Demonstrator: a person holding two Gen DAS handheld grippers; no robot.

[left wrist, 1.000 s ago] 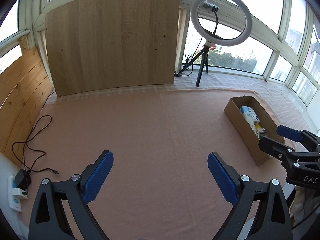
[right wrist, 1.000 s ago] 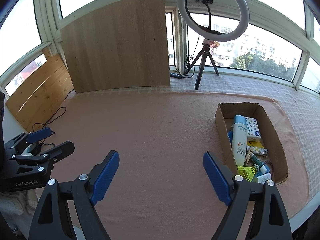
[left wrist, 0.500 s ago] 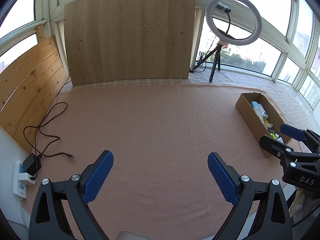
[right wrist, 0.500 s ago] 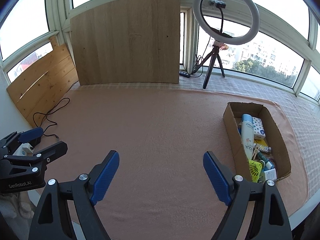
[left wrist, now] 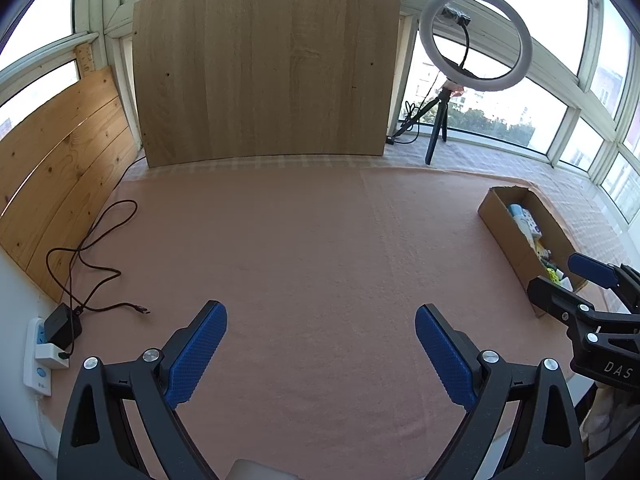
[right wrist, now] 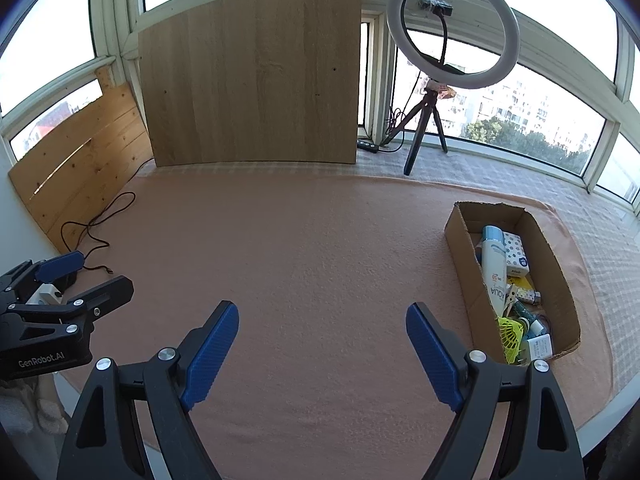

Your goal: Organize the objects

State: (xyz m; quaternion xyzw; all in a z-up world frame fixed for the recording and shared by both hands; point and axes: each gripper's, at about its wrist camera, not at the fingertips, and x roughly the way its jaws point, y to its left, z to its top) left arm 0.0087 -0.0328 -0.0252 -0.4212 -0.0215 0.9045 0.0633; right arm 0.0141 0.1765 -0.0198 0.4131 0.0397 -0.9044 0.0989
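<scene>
In the left wrist view, the left gripper (left wrist: 320, 354) hangs above the near edge of the pink cloth (left wrist: 304, 240), its blue pads spread wide with nothing between them. The cardboard box (left wrist: 508, 240) lies along the cloth's right edge, small goods showing over its wall. The right gripper (left wrist: 560, 280) enters from the right, just in front of the box's near end. Since a second ago this view has pulled back and swung left: the cable (left wrist: 92, 240) and wall charger (left wrist: 60, 328) near the left edge now show in full.

In the right wrist view, the right gripper (right wrist: 322, 354) is likewise released and empty. The box (right wrist: 466, 264) holds a white bottle (right wrist: 493, 264), a dotted tissue pack (right wrist: 516, 254), a yellow fan (right wrist: 510, 334) and other bits; nothing lies loose on the cloth. That fits either goods already gathered in, or goods waiting to be laid out, so no step can be named. Here too the camera has drawn back, and the box looks further off
</scene>
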